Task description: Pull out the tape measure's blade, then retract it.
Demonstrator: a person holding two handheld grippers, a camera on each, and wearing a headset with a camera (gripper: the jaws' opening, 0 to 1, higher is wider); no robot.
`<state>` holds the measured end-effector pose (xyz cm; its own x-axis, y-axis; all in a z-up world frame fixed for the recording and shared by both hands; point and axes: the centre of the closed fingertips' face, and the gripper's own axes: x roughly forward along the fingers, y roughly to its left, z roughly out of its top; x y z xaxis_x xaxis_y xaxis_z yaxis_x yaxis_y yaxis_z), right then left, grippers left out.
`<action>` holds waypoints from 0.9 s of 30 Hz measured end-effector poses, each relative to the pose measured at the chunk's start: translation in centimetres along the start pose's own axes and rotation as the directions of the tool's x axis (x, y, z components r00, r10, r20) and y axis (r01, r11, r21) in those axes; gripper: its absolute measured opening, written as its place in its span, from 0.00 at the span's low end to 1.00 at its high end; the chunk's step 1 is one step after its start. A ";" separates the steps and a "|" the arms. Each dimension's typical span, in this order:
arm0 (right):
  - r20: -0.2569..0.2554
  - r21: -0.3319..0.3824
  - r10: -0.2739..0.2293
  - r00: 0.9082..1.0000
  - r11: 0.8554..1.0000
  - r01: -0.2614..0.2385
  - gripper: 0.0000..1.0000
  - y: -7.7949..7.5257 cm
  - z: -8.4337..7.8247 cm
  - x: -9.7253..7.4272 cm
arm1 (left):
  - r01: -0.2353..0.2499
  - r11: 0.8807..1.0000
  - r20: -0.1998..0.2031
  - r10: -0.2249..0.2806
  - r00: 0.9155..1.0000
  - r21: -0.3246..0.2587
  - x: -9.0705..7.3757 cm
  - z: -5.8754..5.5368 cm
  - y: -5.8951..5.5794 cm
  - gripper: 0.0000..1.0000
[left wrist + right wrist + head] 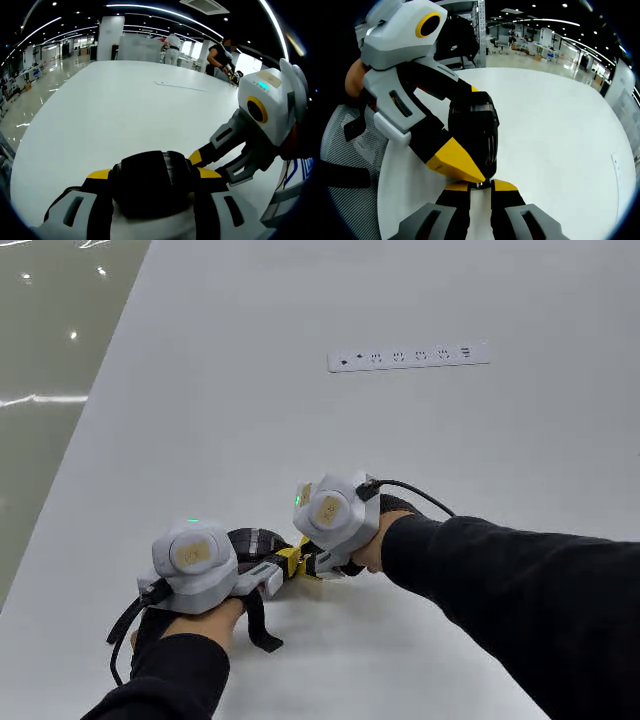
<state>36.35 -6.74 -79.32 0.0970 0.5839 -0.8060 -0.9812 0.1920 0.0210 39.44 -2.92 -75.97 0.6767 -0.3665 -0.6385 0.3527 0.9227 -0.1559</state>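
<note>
white table with a power strip, glossy floor beside.

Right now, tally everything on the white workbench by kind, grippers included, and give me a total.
Black round tape measure: 1
White power strip, long and flat: 1
Grey handheld grippers with yellow-tipped black jaws: 2, the left gripper and the right gripper
Total: 4
</note>
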 end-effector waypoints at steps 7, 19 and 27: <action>0.041 0.035 -0.006 0.999 0.999 0.005 0.11 0.1 0.3 -0.9 | 0.005 1.000 0.011 -0.006 1.000 0.030 -0.6 0.4 -0.1 0.59; 0.096 0.080 -0.049 0.994 0.996 0.041 0.14 0.4 0.1 -3.7 | 0.099 0.995 0.054 -0.097 0.994 -0.022 -1.9 2.2 -0.5 0.75; 0.133 0.112 -0.105 0.986 0.990 0.090 0.19 1.2 -0.8 -6.1 | 0.129 0.992 0.044 -0.130 0.991 0.010 -2.5 2.0 -0.7 0.98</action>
<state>34.48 -10.69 -74.80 0.2208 0.6600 -0.7181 -0.9436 0.3309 0.0140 38.78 -2.92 -72.73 0.6530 -0.4880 -0.5792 0.4435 0.8663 -0.2298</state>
